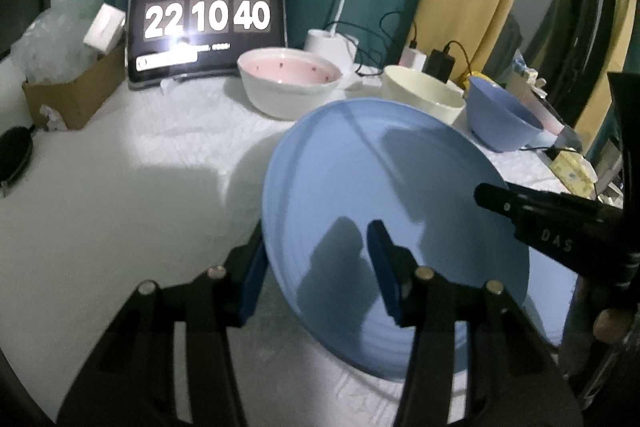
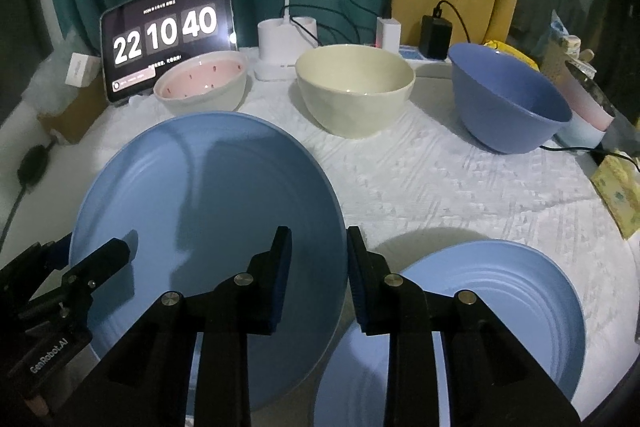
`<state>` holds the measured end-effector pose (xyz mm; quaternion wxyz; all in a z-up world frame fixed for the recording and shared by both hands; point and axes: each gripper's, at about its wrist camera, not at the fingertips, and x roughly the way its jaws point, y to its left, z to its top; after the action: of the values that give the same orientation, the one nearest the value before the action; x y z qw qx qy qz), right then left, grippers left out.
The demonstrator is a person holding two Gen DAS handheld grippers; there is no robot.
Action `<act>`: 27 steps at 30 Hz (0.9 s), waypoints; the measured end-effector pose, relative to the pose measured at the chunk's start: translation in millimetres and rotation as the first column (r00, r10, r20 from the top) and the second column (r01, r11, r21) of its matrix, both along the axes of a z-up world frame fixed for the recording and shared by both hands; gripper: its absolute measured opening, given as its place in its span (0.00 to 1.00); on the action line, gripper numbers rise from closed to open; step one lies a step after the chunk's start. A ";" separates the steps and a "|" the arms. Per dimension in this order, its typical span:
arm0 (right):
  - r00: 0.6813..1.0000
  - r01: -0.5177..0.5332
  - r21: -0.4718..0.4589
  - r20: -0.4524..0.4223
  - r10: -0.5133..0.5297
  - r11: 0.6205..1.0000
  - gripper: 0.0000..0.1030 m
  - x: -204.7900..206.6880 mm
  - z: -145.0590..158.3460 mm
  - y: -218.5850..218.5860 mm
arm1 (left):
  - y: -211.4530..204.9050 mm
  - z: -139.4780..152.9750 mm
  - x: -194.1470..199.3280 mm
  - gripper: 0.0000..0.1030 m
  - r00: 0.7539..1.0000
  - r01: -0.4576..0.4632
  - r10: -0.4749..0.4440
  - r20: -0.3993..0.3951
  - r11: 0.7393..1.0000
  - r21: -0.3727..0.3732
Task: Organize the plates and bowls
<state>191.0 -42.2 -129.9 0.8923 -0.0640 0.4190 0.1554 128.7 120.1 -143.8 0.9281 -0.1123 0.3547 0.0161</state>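
Both claws pinch opposite rims of the large round blue plate [image 2: 208,195], tilted above the white-clothed bench [image 2: 440,179]: left claw [image 1: 316,263], right claw [image 2: 318,279]. A smaller blue ridged plate [image 2: 500,307] lies just beside it, with 3 bowls behind and open cloth between.

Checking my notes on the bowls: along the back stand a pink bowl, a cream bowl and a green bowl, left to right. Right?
Not quite: the third bowl is blue, not green, as the right wrist view shows. The pink bowl and the cream bowl stand left to right as you say.
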 end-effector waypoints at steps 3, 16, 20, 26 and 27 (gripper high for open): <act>1.000 0.004 0.012 0.012 -0.004 1.000 0.29 -5.4 5.3 -5.0 | -5.2 8.0 -6.1 0.48 1.000 0.003 -0.003 0.018 1.000 0.007; 0.997 0.034 0.064 0.070 -0.038 0.997 0.29 -31.2 26.8 -39.3 | -34.5 30.5 -26.6 0.48 0.997 0.033 -0.036 0.070 0.999 0.042; 0.995 0.048 0.078 0.081 -0.055 0.996 0.29 -39.3 30.5 -52.1 | -46.7 33.5 -31.1 0.48 0.996 0.047 -0.051 0.074 0.998 0.051; 0.993 0.069 0.098 0.089 -0.078 0.993 0.29 -47.8 33.6 -72.3 | -65.4 35.7 -35.1 0.48 0.995 0.070 -0.075 0.073 0.995 0.068; 0.993 0.072 0.101 0.089 -0.081 0.992 0.29 -48.7 33.7 -75.1 | -68.2 35.8 -35.3 0.48 0.994 0.074 -0.079 0.072 0.995 0.070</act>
<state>142.3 -117.4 -96.2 0.9182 -0.0114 0.3710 0.1382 93.5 51.9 -108.0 0.9439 -0.0677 0.3230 -0.0115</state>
